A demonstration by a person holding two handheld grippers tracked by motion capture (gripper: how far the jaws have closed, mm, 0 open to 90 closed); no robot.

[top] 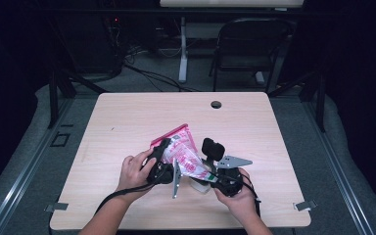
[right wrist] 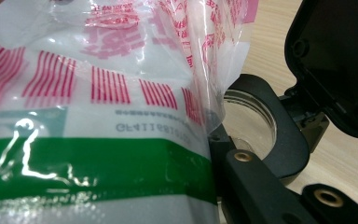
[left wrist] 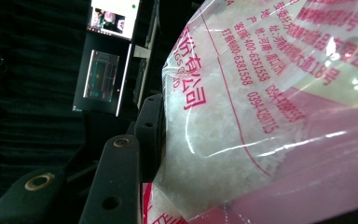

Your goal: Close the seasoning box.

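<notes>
Dark curtains and a folding chair stand behind a pale wooden table with a round cable hole near its far edge. Above the near middle of the table, a person holds a clear plastic bag printed in pink and red between two hand-held tools.

From the high view the left tool reaches the bag's upper, pink-edged end. In the left gripper view one black jaw lies flat against the bag's side, and the film bulges with white, grainy crystals packed inside; the other jaw is hidden behind the bag. Its jaws stand about half apart with the bag's bulk between them, so this tool has the bag clamped.

Lower down, the right tool meets the bag's bottom end. In the right gripper view the bag shows a green band, red barcode stripes and a grey code, and its film folds in beside the one jaw that shows. That tool's jaws are as close as they go, pinching the bag's lower part.

Just behind that jaw stands a clear jar with a black rim and a black flip lid swung up; what it holds cannot be made out. The bag hangs tilted, its low end just over the jar.
</notes>
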